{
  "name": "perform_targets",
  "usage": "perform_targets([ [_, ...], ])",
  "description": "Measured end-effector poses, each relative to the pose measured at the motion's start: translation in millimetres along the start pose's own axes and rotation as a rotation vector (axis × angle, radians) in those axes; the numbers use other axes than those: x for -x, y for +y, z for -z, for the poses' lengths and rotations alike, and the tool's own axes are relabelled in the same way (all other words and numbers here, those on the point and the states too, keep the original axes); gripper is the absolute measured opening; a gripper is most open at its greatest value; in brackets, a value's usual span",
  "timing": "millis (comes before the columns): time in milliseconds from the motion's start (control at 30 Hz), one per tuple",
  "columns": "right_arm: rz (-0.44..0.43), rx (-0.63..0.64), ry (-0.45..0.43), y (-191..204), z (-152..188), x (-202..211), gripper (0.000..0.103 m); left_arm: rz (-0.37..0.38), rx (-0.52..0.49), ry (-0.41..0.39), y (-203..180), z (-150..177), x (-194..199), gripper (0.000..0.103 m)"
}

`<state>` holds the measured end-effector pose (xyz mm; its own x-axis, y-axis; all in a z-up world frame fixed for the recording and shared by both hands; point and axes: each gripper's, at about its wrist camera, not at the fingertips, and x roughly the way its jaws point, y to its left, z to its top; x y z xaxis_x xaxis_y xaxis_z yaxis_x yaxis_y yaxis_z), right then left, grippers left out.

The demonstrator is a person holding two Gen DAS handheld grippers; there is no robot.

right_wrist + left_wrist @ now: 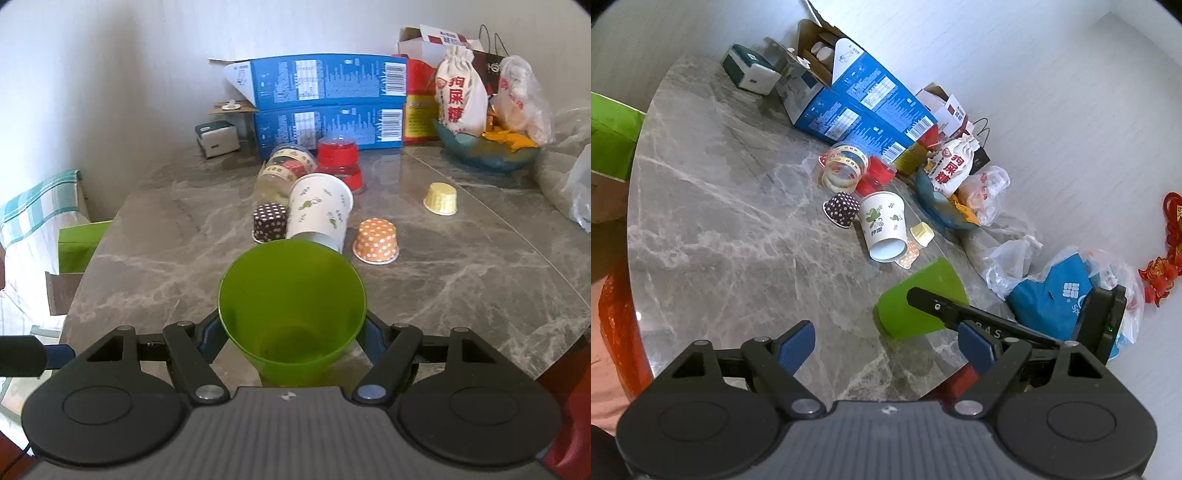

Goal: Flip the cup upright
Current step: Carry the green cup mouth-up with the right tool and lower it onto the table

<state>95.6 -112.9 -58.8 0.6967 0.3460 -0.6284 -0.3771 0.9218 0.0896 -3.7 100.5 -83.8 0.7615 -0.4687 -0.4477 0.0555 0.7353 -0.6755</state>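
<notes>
A green plastic cup (291, 314) stands between the fingers of my right gripper (291, 341), mouth up and toward the camera, base near the marble table (461, 295). The blue pads press its sides. In the left wrist view the same cup (919, 295) shows with the right gripper's finger (938, 304) across it. My left gripper (886, 349) is open and empty over the table's near edge, just left of the cup.
A white paper cup (319, 214) lies on its side behind the green cup. Small dotted cups (376, 240) (269, 221), a yellow cup (441, 199), jars (338, 157), blue boxes (325, 107), a bowl (487, 151) and plastic bags (1052, 288) crowd the back and right.
</notes>
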Motion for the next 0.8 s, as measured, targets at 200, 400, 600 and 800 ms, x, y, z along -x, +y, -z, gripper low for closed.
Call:
perform_targets([
  [200, -0.009, 0.022, -0.01, 9, -3, -8, 0.073, -0.01, 0.021, -0.009, 6, 3, 4, 0.087],
  [400, 0.006, 0.054, -0.025, 17, -6, -15, 0.073, -0.015, 0.035, -0.005, 10, 7, 4, 0.087],
  [600, 0.01, 0.088, -0.045, 25, -5, -19, 0.079, -0.019, 0.042, -0.01, 12, 10, 5, 0.087],
  [800, -0.017, 0.064, -0.109, 20, -2, -13, 0.098, -0.024, 0.036, -0.016, 10, 13, 6, 0.087],
])
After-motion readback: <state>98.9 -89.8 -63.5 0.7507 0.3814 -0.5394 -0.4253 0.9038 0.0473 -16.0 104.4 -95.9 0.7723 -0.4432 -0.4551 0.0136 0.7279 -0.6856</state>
